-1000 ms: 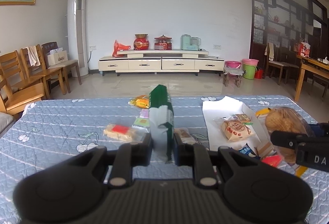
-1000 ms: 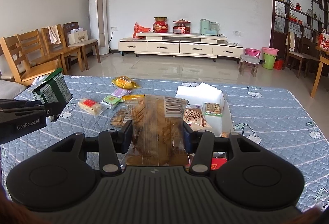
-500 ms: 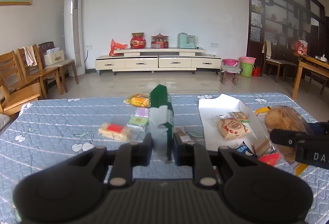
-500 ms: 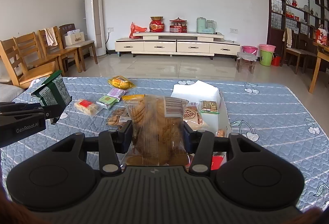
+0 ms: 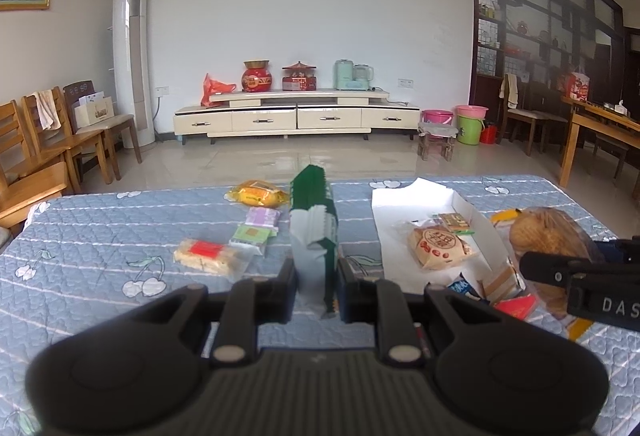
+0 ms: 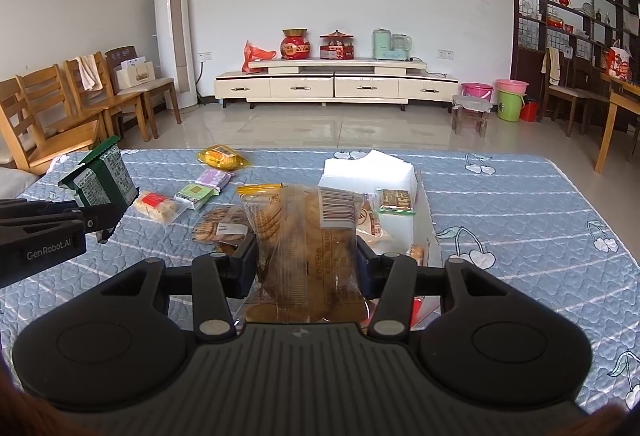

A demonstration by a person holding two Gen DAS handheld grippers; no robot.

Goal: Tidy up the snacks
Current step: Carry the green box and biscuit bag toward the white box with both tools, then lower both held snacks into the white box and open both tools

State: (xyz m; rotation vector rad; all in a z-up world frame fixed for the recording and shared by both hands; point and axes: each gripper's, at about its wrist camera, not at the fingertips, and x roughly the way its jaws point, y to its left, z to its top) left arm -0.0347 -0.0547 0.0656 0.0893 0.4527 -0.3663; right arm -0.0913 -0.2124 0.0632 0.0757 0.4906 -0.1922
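Observation:
My left gripper is shut on a green and white snack packet and holds it upright above the blue quilted table. The packet also shows in the right wrist view. My right gripper is shut on a clear bag of biscuits, held above the table by the white box. In the left wrist view the white box holds a round cake packet and a small snack. The biscuit bag shows at the right.
Loose snacks lie on the table: a yellow packet, a purple one, a green one, a red-labelled cracker pack and a cookie pack. Wooden chairs stand at the left.
Both grippers have risen slightly and kept their hold on their packets. The snacks on the table have not moved.

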